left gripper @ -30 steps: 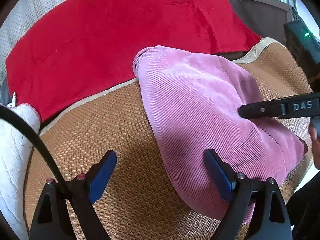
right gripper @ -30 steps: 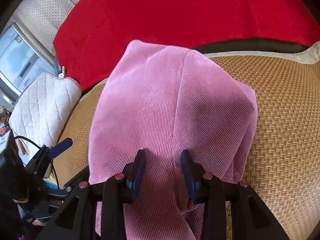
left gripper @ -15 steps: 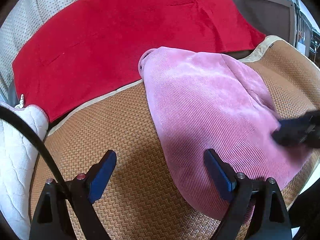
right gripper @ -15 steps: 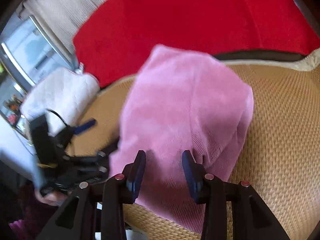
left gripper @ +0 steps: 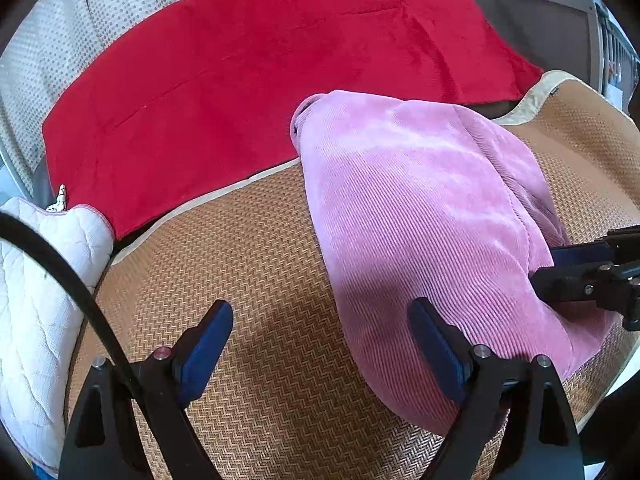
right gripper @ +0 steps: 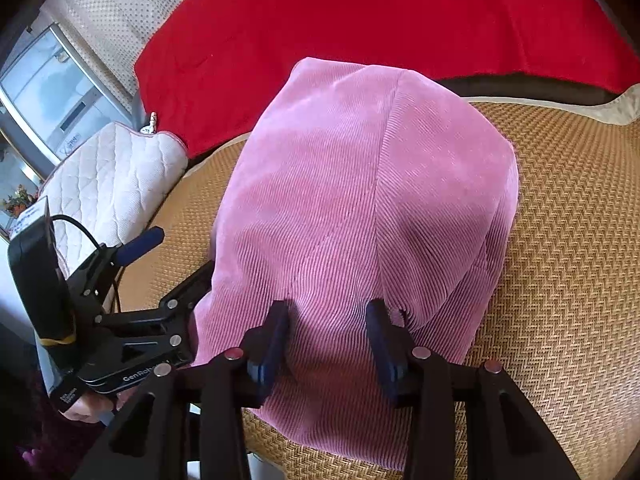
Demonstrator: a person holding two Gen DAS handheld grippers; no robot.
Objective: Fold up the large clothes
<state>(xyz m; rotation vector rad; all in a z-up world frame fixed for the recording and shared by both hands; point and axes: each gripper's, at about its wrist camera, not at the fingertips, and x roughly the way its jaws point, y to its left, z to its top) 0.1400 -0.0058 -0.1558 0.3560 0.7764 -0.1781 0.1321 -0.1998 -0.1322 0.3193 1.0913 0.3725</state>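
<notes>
Both hand-held grippers sit over my work: the left hand-held gripper (left gripper: 320, 344) is spread wide and released, one finger over the woven mat (left gripper: 248, 288), the other at the garment's edge. My right hand-held gripper (right gripper: 328, 340) has just been opening, its jaws apart above the cloth, pinching nothing. Behind lies the red blanket (left gripper: 260, 80). On the mat I see the folded pink corduroy garment (right gripper: 360, 200), with a white quilted cushion (right gripper: 108, 176) to its left.
</notes>
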